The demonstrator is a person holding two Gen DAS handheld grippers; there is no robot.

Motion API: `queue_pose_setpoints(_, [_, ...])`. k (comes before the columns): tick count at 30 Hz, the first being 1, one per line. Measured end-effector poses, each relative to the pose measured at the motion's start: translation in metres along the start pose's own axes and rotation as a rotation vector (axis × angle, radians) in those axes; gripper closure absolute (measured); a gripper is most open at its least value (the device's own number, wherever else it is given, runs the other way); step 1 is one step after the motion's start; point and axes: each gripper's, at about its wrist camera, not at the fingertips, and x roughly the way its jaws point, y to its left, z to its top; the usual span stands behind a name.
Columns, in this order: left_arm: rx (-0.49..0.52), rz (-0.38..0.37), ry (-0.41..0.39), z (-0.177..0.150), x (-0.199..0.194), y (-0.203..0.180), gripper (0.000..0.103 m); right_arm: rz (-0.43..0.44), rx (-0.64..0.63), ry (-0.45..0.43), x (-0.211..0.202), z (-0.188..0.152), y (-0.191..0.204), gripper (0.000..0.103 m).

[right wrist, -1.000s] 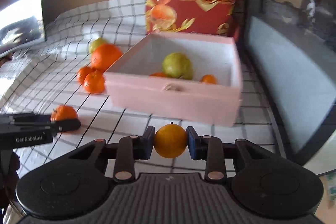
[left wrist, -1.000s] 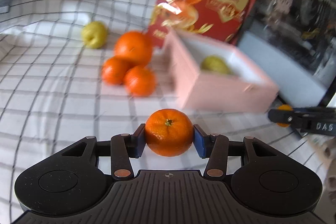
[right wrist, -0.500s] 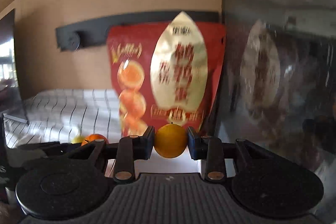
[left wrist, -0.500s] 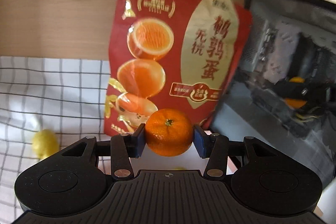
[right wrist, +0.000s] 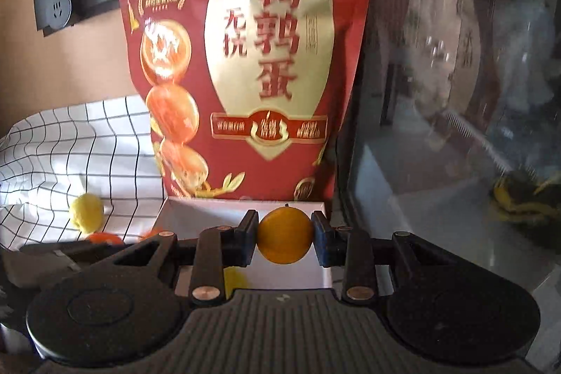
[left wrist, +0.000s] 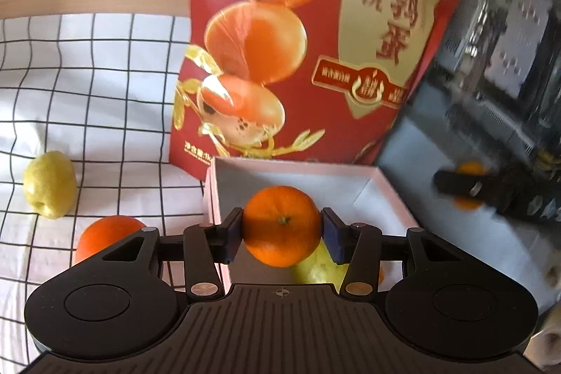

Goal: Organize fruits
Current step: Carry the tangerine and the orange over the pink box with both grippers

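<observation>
The left hand-held gripper (left wrist: 282, 226) tilts downward over the near left corner of the box, its two blue pads pressed against the sides of a mandarin (left wrist: 282, 225), which it holds clear of the box floor with the stem end facing the camera. The right hand-held gripper (right wrist: 284, 235) also tilts downward at the near edge of the box, its jaws closed narrowly on a small yellow-orange fruit (right wrist: 284, 235) with a short stem on top. In the left wrist view the right hand-held gripper shows only as a blur at the right, with its fruit between the fingers. Below both sits the pink box (left wrist: 392, 195), open at the top and white inside. Its back part is bare, and a green pear (left wrist: 317, 269) lies near the front, partly hidden behind the held mandarin and the gripper body; a sliver of another orange fruit shows beside it, too hidden to identify. The box stands on a white checked cloth (left wrist: 105, 93) covering the counter. Left of the box, on the cloth, lie a second green pear (left wrist: 51, 184) and, nearer the box, an orange (left wrist: 105, 233) half covered by the gripper. Right behind the box a red bag (right wrist: 245, 76) printed with Chinese characters stands upright against the wall, and a dark glass-fronted appliance (right wrist: 473, 93) stands just right of the box.
</observation>
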Motion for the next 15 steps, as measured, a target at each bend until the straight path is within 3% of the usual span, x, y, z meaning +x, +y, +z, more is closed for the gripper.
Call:
queue_pose_setpoints(4, [0.095, -0.025, 0.112, -0.003, 0.011, -0.008, 0.051, 0.011, 0.005, 0.021, 0.010, -0.007, 0.004, 0.071])
queue_pose_setpoints(7, [0.131, 0.038, 0.044, -0.008, 0.006, -0.015, 0.052, 0.003, 0.008, 0.035, 0.022, -0.006, 0.008, 0.071])
queue_pose_setpoints(11, [0.128, 0.053, -0.070, -0.006, -0.014, -0.013, 0.052, 0.020, 0.038, 0.067, 0.036, -0.014, 0.006, 0.071])
queue_pose_setpoints(15, [0.106, 0.059, -0.092, -0.005, -0.029, 0.001, 0.052, 0.027, 0.052, 0.113, 0.053, -0.026, 0.006, 0.071])
